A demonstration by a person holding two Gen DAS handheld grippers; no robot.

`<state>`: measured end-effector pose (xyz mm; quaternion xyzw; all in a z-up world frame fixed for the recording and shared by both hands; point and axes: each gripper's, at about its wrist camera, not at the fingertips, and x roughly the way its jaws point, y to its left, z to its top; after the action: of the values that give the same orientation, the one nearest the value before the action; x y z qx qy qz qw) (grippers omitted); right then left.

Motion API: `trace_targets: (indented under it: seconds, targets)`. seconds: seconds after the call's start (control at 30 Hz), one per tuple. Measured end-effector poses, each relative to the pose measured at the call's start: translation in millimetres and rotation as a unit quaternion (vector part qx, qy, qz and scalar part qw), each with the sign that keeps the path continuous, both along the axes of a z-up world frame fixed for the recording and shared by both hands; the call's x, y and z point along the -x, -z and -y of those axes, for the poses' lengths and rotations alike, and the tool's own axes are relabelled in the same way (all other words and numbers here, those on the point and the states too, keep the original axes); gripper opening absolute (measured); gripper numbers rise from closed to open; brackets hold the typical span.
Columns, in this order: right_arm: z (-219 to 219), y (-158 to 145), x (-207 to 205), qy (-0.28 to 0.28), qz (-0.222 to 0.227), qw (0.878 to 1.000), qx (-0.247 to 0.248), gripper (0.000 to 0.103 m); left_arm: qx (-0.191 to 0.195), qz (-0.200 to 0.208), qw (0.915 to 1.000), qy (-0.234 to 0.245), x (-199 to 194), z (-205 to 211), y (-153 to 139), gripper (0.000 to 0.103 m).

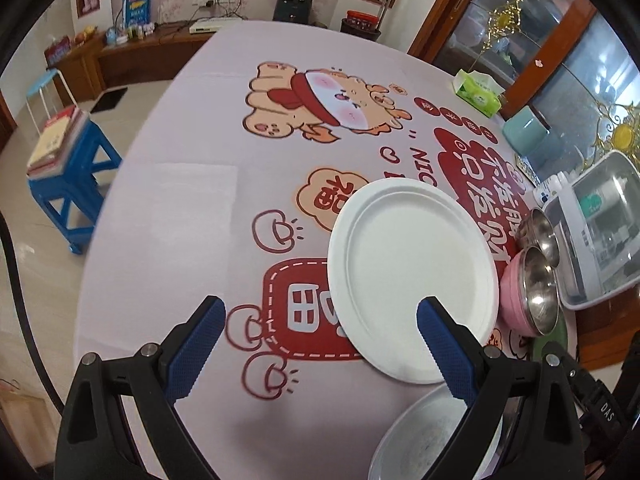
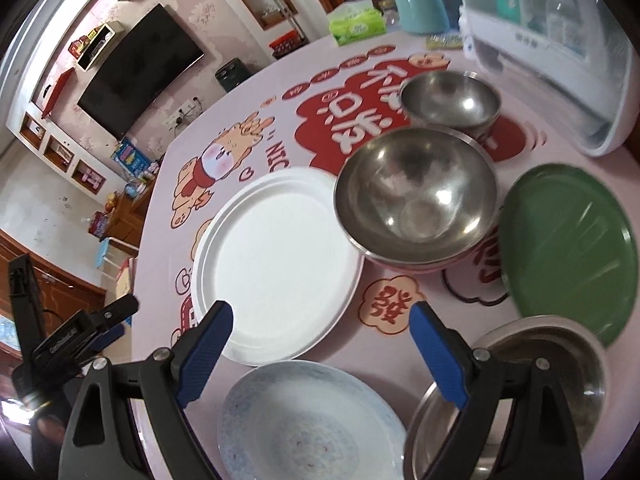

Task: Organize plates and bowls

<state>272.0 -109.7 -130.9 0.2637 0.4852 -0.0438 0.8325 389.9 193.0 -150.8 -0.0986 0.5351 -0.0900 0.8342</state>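
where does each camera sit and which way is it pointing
Left wrist: on the left gripper, low over the table's near edge, facing across the tablecloth toward the sideboard; both open blue fingers show.
Right wrist: on the right gripper, above the dishes, facing the green plate and television; open fingers show, with the left gripper at the left edge.
Shared: white plate, pink-sided steel bowl, tissue box.

plate (image 2: 276, 264) left of bowl (image 2: 416, 196)
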Motion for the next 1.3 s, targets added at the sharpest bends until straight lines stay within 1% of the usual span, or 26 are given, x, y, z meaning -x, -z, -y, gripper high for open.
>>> trace_targets:
  seconds: [0.17,0.27,0.37,0.57,0.77,0.83,0.9,0.97,1.07,1.13,1.27,1.3]
  targets:
    - [2.8,20.4,-10.3,-0.012,-0.014,1.0,-0.017,0.088,0.019,-0.009,0.9998,-0.007,-10.0,3.2,24.5,0.096]
    - [5.2,31.6,-16.7,-0.012,-0.031,0.999,-0.013,0.087,0.035,-0.018,0.9991,-0.013,-14.6,6.2,39.2,0.096]
    - [8.6,40.7,-21.8,-0.011,-0.041,0.999,-0.011,0.087,0.052,-0.029,0.9982,-0.007,-17.3,12.5,51.1,0.096]
    - [13.4,45.3,-26.8,-0.014,-0.041,0.999,0.008,0.086,0.051,-0.041,0.9978,0.002,-22.4,26.7,66.8,0.096]
    - [14.4,48.2,-31.6,-0.024,-0.039,0.999,0.021,0.085,0.051,-0.053,0.9973,0.007,-26.1,31.1,76.8,0.096]
    - [13.2,48.6,-32.2,-0.027,-0.04,0.999,0.023,0.082,0.052,-0.054,0.9971,0.008,-26.6,32.8,78.6,0.095]
    - [12.5,48.3,-32.6,-0.032,-0.04,0.998,0.022,0.076,0.049,-0.05,0.9975,0.009,-27.5,33.7,78.3,0.093]
    - [11.4,48.8,-33.7,-0.036,-0.04,0.998,0.019,0.075,0.049,-0.049,0.9976,0.009,-28.2,34.7,78.2,0.093]
    - [10.8,49.9,-34.9,-0.036,-0.044,0.998,0.023,0.072,0.048,-0.046,0.9977,0.008,-28.3,34.4,77.7,0.087]
    - [10.4,50.4,-35.5,-0.036,-0.045,0.998,0.022,0.069,0.048,-0.045,0.9978,0.007,-28.1,33.9,77.4,0.082]
    - [6.3,50.1,-38.6,-0.046,-0.044,0.998,0.017,0.063,0.045,-0.045,0.998,0.007,-28.4,35.2,77.1,0.08]
    - [5.0,49.6,-39.0,-0.051,-0.042,0.998,0.016,0.058,0.044,-0.044,0.998,0.008,-28.2,35.5,76.9,0.078]
